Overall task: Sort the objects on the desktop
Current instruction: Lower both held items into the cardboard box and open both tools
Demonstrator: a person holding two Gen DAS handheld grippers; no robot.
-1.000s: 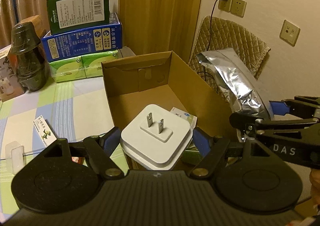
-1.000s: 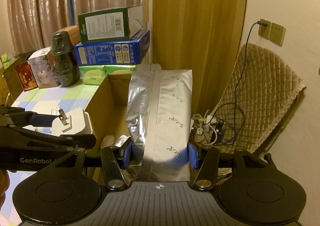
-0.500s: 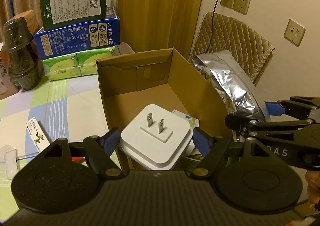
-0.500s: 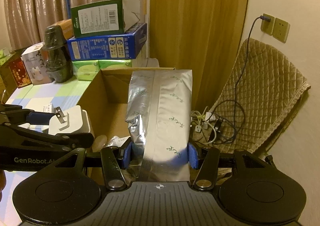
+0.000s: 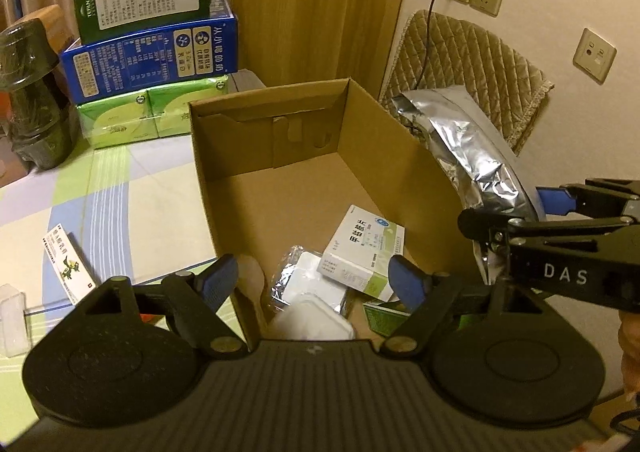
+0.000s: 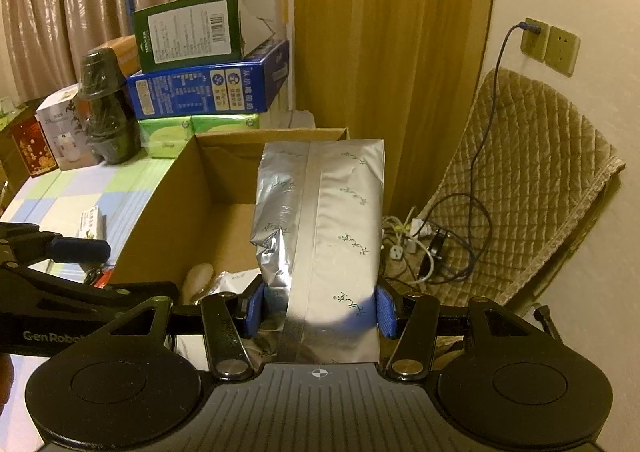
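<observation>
While our opening left gripper (image 5: 312, 280) hangs empty over the cardboard box (image 5: 400, 156), our right gripper (image 6: 320, 310) clamps the foil bag (image 6: 336, 220); checkered tablecloth (image 5: 132, 188) at nine o'clock, curtain (image 6: 384, 32) at twelve.

Checked tablecloth (image 5: 132, 188) under cardboard box (image 5: 400, 156)

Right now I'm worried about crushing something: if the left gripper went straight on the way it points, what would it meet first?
Probably the white adapter lying in the cardboard box, with the medicine box just beyond. The left gripper holds nothing; its jaws are opening. Depth is uncertain.
</observation>
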